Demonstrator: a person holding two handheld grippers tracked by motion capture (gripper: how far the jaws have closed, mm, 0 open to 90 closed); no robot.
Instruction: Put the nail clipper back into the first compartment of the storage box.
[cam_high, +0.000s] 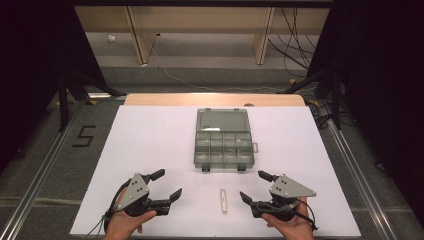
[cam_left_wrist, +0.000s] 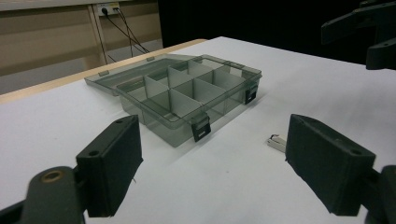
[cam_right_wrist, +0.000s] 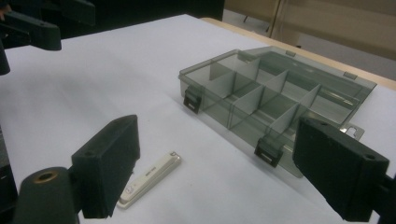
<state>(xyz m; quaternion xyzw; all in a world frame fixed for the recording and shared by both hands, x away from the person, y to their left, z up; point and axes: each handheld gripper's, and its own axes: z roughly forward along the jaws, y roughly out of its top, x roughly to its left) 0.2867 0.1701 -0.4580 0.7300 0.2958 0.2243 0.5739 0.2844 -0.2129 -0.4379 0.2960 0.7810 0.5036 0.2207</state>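
High view: nail clipper (cam_high: 223, 200) at 6 o'clock of open organizer box (cam_high: 222, 145); left gripper (cam_high: 166, 185) and right gripper (cam_high: 254, 186) flank it, jaws spread, likely ready for pickup.

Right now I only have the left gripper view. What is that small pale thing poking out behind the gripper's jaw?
Observer: It looks like a slim white nail clipper. The right gripper view shows its whole length, flat on the table.
Operator: Is anything touching it?
Observer: No. In the high view it lies apart, between the left gripper and the right gripper, both open.
Operator: How is it oriented?
Observer: Lengthwise toward the open organiser box, short of its front latches.
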